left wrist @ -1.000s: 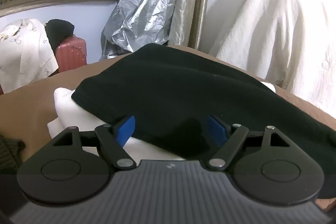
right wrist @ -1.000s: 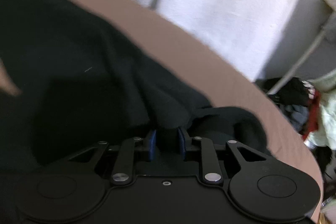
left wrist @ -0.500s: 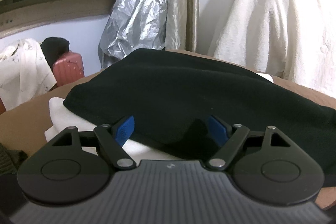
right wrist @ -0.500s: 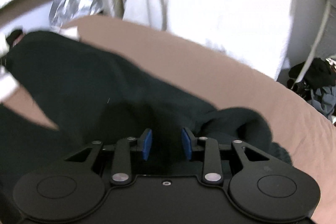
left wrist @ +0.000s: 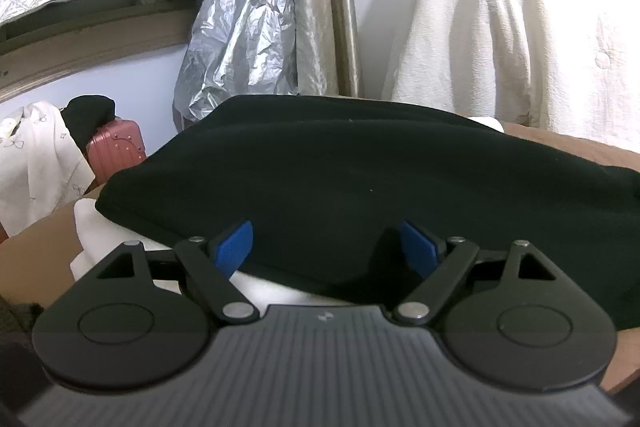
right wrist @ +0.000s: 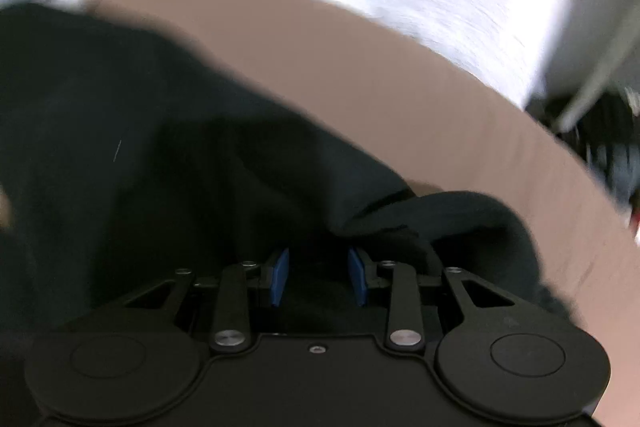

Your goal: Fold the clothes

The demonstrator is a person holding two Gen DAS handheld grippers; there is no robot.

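Observation:
A black garment (left wrist: 360,179) lies spread over a brown bed surface (right wrist: 360,67), partly on top of a white cloth (left wrist: 92,223). My left gripper (left wrist: 328,247) is open wide just above the garment's near edge, its blue pads (left wrist: 234,247) touching nothing. In the blurred right wrist view the same black garment (right wrist: 120,147) fills the left side and a bunched fold (right wrist: 460,215) rises just ahead. My right gripper (right wrist: 318,277) hangs low over that fold with its jaws part open; dark fabric shows in the gap, and the pads do not pinch it.
A cream cover (left wrist: 520,27) hangs at the back right, silver plastic sheeting (left wrist: 240,27) and a beige post (left wrist: 340,7) stand behind the bed. A pink suitcase (left wrist: 116,147) sits at the far left. Dark clothes (right wrist: 608,147) lie off the bed's right edge.
My right gripper was shut on a black fold a second ago and has opened and let it go. The left gripper stayed open and tilted slightly.

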